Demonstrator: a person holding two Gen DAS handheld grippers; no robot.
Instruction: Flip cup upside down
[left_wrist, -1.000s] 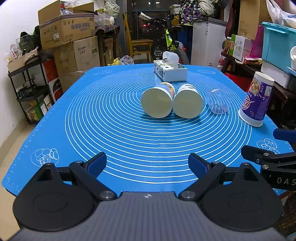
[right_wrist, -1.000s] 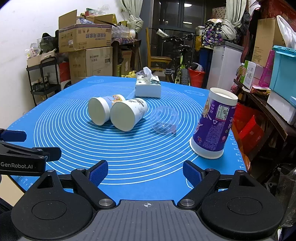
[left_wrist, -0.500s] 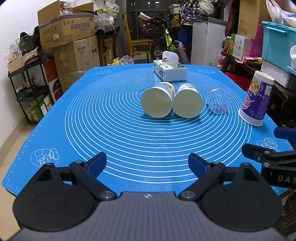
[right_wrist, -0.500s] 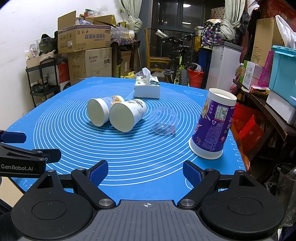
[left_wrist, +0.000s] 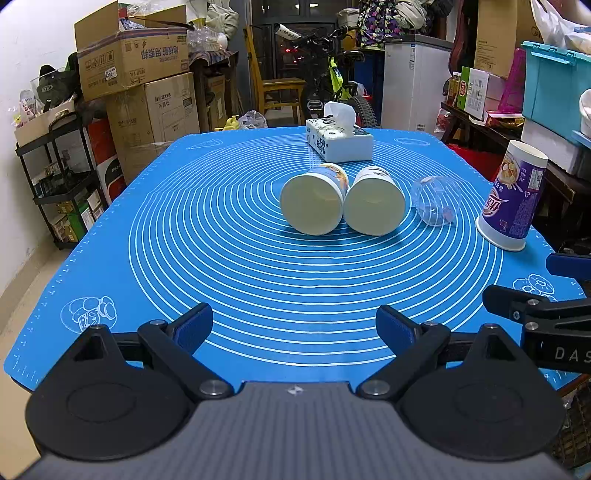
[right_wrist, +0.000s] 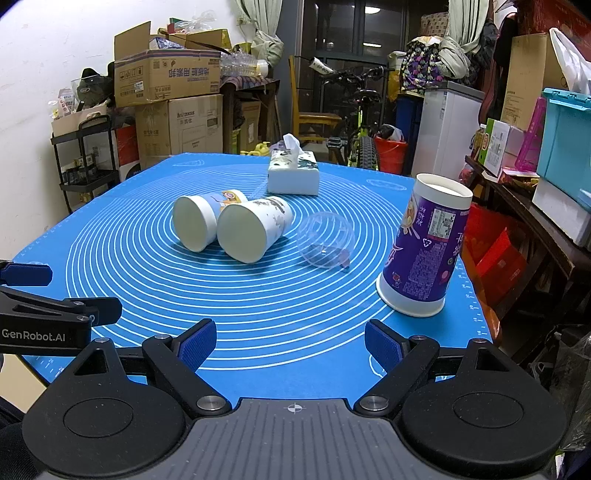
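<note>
Two white paper cups lie on their sides, touching, mouths toward me, mid-mat: the left one (left_wrist: 314, 201) (right_wrist: 201, 221) and the right one (left_wrist: 375, 203) (right_wrist: 255, 230). A clear plastic cup (left_wrist: 436, 201) (right_wrist: 325, 240) lies on its side to their right. A purple paper cup (left_wrist: 513, 199) (right_wrist: 428, 247) stands mouth down at the mat's right edge. My left gripper (left_wrist: 293, 326) is open and empty over the near edge. My right gripper (right_wrist: 290, 345) is open and empty, near the purple cup's left front.
A blue silicone mat (left_wrist: 184, 240) covers the table. A tissue box (left_wrist: 340, 142) (right_wrist: 293, 173) sits at the far middle. Cardboard boxes (left_wrist: 133, 66), a shelf and a bicycle stand behind; bins and a drop-off lie to the right.
The right wrist view has shifted slightly closer and upward; the purple cup looks a little nearer. The left gripper has barely moved. Both stay open.
</note>
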